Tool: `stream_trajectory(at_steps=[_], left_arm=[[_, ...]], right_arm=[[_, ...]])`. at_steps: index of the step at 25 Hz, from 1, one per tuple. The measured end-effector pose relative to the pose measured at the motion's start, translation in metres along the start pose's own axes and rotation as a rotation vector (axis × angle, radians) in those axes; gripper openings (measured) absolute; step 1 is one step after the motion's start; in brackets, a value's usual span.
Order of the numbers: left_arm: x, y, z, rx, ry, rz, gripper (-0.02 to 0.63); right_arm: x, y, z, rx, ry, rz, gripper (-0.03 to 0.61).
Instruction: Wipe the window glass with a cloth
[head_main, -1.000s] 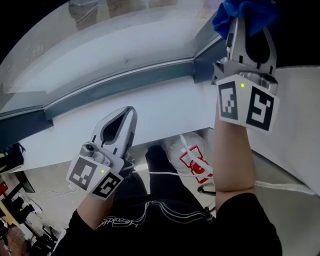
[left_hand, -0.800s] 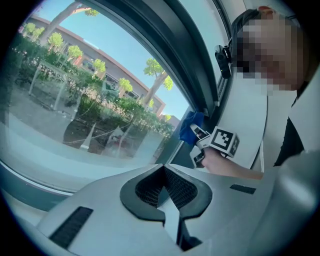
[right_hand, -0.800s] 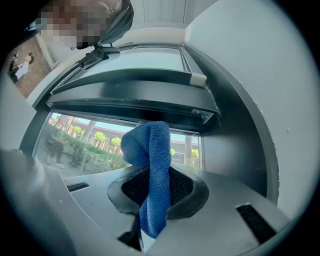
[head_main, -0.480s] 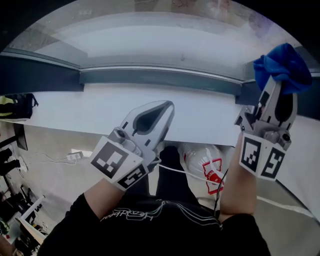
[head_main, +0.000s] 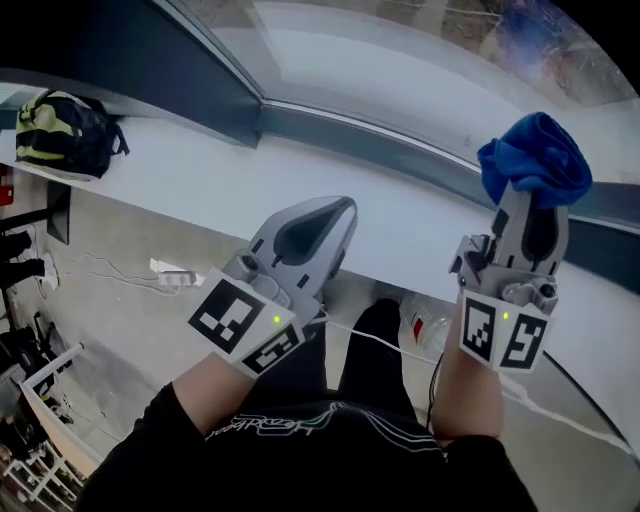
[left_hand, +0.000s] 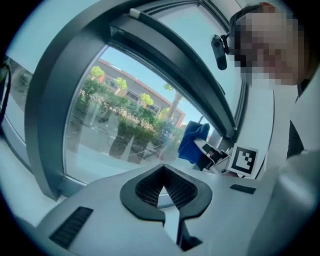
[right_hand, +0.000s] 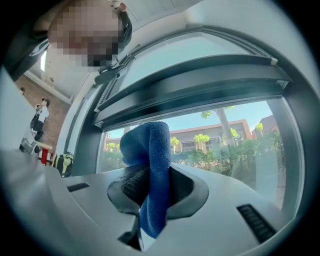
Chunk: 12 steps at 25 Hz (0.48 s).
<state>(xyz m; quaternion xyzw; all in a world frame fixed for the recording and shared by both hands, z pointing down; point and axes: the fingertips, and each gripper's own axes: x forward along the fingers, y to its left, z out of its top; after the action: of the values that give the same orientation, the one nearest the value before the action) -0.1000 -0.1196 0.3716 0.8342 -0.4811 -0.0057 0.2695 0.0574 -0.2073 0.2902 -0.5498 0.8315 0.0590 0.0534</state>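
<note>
A blue cloth (head_main: 536, 160) sticks up bunched from my right gripper (head_main: 530, 192), which is shut on it at the right of the head view. In the right gripper view the blue cloth (right_hand: 155, 165) hangs clamped between the dark pads, in front of the window glass (right_hand: 225, 140). The cloth is held a little short of the window glass (head_main: 400, 70); I cannot tell if it touches. My left gripper (head_main: 343, 207) is shut with nothing in it, over the white sill (head_main: 200, 190). Seen from the left gripper (left_hand: 161, 189), the cloth (left_hand: 192, 140) is at the right.
A dark window frame (head_main: 200, 90) runs between glass and sill. A yellow-black backpack (head_main: 60, 135) lies on the sill at far left. Below the sill are a white plastic bag (head_main: 425, 325), a power strip (head_main: 175, 275) and a white cable. A person's legs stand beneath.
The head view has swung left, bringing the backpack into sight. My right gripper with the cloth has come down from the upper right corner. The left gripper has risen toward the sill.
</note>
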Motion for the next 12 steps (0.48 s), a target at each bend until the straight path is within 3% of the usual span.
stream_trajectory(at_steps=[12], left_arm=[[-0.122, 0.145, 0.029, -0.041, -0.065, 0.127, 0.006]], right_arm=[[0.076, 0.222, -0.025, 0.034, 0.013, 0.219, 0.063]])
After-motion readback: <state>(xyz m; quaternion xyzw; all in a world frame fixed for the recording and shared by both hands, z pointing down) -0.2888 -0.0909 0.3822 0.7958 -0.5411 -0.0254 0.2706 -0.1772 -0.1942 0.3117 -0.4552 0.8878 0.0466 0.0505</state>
